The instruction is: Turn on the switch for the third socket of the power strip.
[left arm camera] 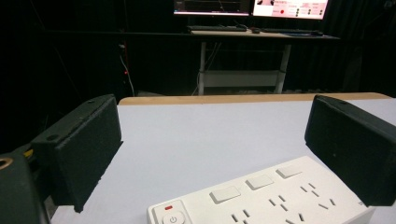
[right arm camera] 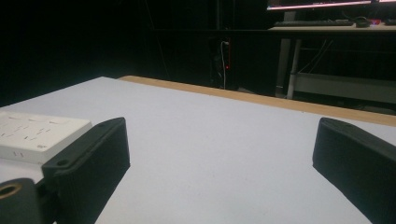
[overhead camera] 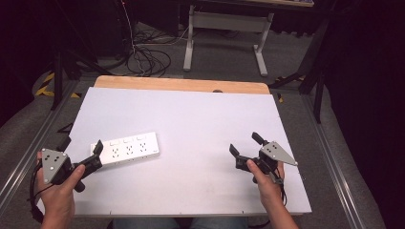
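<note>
A white power strip [overhead camera: 126,150] lies flat on the white table [overhead camera: 200,119], at about eight o'clock from the table's middle, its long axis running roughly from eight to two o'clock, socket face and switches upward. The left tool [overhead camera: 90,152], held in the person's left hand [overhead camera: 59,183], sits at the strip's eight-o'clock end with its jaws spread wide; in the left gripper view the strip [left arm camera: 261,198] lies low between the jaws, and the pads appear clear of its sides. Placement suggests an approach along the strip's length, so that closing would pinch it across its narrow width, near the end with the power button [left arm camera: 172,218]. The right tool [overhead camera: 244,151], in the right hand [overhead camera: 267,179], rests near four o'clock on the table, well apart from the strip, jaws likewise spread and holding nothing; it points toward eleven o'clock. Its own view shows the strip [right arm camera: 39,133] off to the left beyond one jaw, probably a waiting posture that leaves the middle free.

Edges and room: the strip lies near the table's nine-o'clock edge, with a bare margin between. Bare surface extends from the strip toward twelve, two and three o'clock, up to the wooden rim [overhead camera: 181,85] at the far edge. Beyond that rim stand floor cables [overhead camera: 143,59] and a desk frame [overhead camera: 224,28], clear of the working area. The six-o'clock edge lies close to both hands.
</note>
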{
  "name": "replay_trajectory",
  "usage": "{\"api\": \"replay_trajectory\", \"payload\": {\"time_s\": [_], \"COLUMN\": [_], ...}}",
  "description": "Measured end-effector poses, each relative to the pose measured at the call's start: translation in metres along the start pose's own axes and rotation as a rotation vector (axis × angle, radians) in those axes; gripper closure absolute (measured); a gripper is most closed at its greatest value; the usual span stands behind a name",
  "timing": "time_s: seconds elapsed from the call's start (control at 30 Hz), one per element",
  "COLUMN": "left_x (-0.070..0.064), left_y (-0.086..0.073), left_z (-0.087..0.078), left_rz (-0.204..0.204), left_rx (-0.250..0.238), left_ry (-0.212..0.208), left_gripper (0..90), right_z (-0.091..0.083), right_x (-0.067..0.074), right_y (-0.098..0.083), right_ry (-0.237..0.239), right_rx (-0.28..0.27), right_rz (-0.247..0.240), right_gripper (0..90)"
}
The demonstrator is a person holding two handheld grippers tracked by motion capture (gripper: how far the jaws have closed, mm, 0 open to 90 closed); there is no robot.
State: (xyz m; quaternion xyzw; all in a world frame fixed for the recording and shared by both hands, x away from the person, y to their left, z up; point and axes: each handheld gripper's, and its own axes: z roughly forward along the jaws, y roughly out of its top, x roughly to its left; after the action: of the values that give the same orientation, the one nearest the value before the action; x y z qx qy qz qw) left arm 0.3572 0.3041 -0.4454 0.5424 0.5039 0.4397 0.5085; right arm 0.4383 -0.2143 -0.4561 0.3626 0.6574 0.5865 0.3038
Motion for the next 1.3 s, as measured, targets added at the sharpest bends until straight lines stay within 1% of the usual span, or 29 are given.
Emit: {"api": "replay_trajectory", "payload": {"time_s": [0.3, 0.33, 0.4, 0.43, 0.67, 0.8, 0.93, 1.0, 1.03, 1.07, 1.1, 1.2, 1.3], "left_x": [0.0002, -0.0006, -0.0010, -0.0011, 0.0006, 0.0011, 0.0019, 0.0032, 0.0041, 0.0055, 0.0058, 0.0066, 0.0068], "left_y": [-0.0001, 0.0001, 0.0002, 0.0004, 0.0004, 0.0006, 0.0001, 0.0001, 0.0000, 0.0000, 0.0000, 0.0001, 0.0001], "left_z": [0.0018, 0.0018, 0.0017, 0.0016, 0.0020, 0.0016, 0.0013, 0.0012, 0.0011, 0.0005, 0.0003, -0.0001, -0.0004], "left_rz": [-0.002, 0.007, 0.008, 0.011, 0.005, 0.017, 0.035, 0.035, 0.036, 0.046, 0.046, 0.053, 0.061], "left_rx": [0.004, 0.004, 0.002, 0.003, 0.010, 0.010, 0.013, 0.014, 0.016, 0.019, 0.018, 0.018, 0.018], "left_ry": [0.002, 0.003, 0.005, 0.009, 0.019, 0.028, 0.024, 0.018, 0.012, 0.002, -0.001, -0.013, -0.014], "left_gripper": [4.9, 5.7, 6.7, 8.7, 12.6, 16.5, 23.7, 28.3, 31.4, 36.4, 40.6, 48.4, 54.9], "right_z": [0.0011, 0.0004, 0.0001, -0.0002, 0.0000, 0.0000, -0.0002, 0.0000, 0.0001, 0.0001, 0.0002, 0.0002, 0.0002], "right_x": [0.0003, 0.0000, -0.0003, -0.0007, -0.0011, -0.0015, -0.0019, -0.0017, -0.0016, -0.0016, -0.0016, -0.0016, -0.0019], "right_y": [-0.0008, -0.0006, -0.0005, -0.0005, -0.0006, -0.0005, -0.0004, -0.0005, -0.0005, -0.0006, -0.0006, -0.0007, -0.0007], "right_ry": [-0.001, -0.006, -0.006, -0.007, -0.007, -0.008, -0.007, -0.006, -0.006, -0.006, -0.005, -0.004, -0.004], "right_rx": [0.010, 0.012, 0.010, 0.009, 0.011, 0.009, 0.010, 0.010, 0.011, 0.011, 0.012, 0.012, 0.013], "right_rz": [-0.003, -0.003, -0.001, 0.001, 0.000, 0.002, 0.003, 0.003, 0.004, 0.003, 0.004, 0.004, 0.004], "right_gripper": [4.3, 4.4, 4.4, 4.4, 4.5, 4.5, 4.6, 4.6, 4.6, 4.6, 4.6, 4.6, 4.6]}}
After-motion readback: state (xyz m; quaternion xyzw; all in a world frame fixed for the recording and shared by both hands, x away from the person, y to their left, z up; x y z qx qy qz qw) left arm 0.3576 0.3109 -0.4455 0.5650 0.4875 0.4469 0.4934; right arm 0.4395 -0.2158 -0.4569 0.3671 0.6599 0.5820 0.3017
